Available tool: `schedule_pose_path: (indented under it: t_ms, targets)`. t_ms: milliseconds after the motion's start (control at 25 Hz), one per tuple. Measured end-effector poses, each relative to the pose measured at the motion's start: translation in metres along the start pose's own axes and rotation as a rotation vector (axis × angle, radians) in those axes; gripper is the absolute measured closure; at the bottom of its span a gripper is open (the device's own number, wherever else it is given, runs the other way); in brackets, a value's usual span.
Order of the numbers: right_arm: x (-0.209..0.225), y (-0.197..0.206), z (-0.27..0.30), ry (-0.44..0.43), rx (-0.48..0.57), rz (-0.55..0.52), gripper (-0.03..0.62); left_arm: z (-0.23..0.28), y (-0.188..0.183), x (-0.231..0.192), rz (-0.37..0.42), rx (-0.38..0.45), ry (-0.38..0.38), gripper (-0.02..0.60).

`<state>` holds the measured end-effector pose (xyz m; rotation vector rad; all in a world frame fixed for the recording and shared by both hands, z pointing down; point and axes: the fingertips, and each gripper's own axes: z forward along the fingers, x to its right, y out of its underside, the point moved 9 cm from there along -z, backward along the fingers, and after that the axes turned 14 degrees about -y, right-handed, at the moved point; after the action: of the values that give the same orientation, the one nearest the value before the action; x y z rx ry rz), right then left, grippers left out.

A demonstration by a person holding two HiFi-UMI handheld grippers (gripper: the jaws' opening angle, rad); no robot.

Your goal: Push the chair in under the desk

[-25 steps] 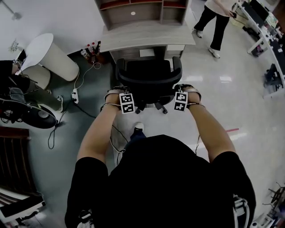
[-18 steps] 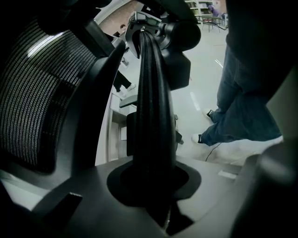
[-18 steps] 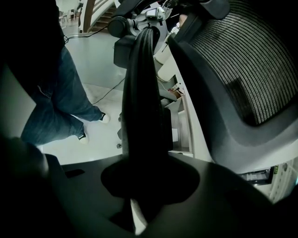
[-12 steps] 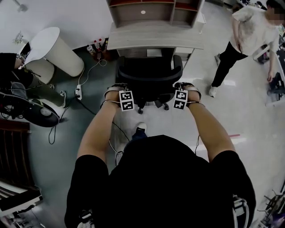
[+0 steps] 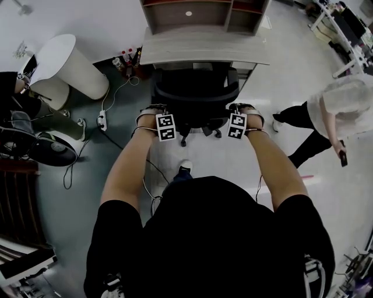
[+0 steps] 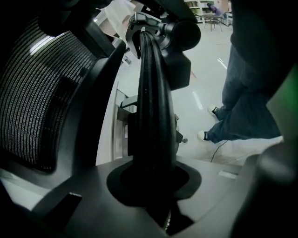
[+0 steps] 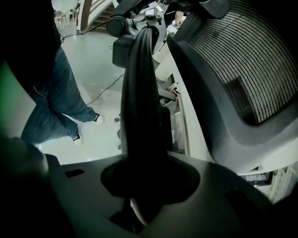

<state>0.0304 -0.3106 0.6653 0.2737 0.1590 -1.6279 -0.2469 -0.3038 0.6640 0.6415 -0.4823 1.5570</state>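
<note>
You had the chair (image 5: 195, 96) square-on to the desk (image 5: 204, 49). The seat front looked to be in under the desk top, w/ backrest, arms & base legs out on the open floor on your side. I'd judge it approx two-thirds done. What was left: the last straight shove till the backrest neared the desk edge, then letting go.

L gripper (image 5: 154, 113) had its jaws drawn in & clamped on the L armrest (image 6: 153, 116). That ran up the middle of the left gripper view btwn them, w/ the mesh backrest (image 6: 37, 93) just beside it. R gripper (image 5: 242, 110) was the same: jaws narrowed onto the R armrest (image 7: 142, 116), nothing else held.

Containers: the shelf compartments (image 5: 186, 14) above the desk top stood open toward you. Only a small pale dot showed in the middle one, too small to tell what. Bottles (image 5: 125, 60) stood on the floor by the desk's left end, not in anything.
</note>
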Motion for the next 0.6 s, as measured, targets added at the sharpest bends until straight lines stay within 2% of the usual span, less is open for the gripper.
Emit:
schedule_pose_path:
  t_ms: [600]
  targets:
    - [0.042, -0.008, 0.013, 0.008, -0.003, 0.015, 0.496, 0.029, 0.015, -0.034, 0.007, 0.007, -0.002, 0.503]
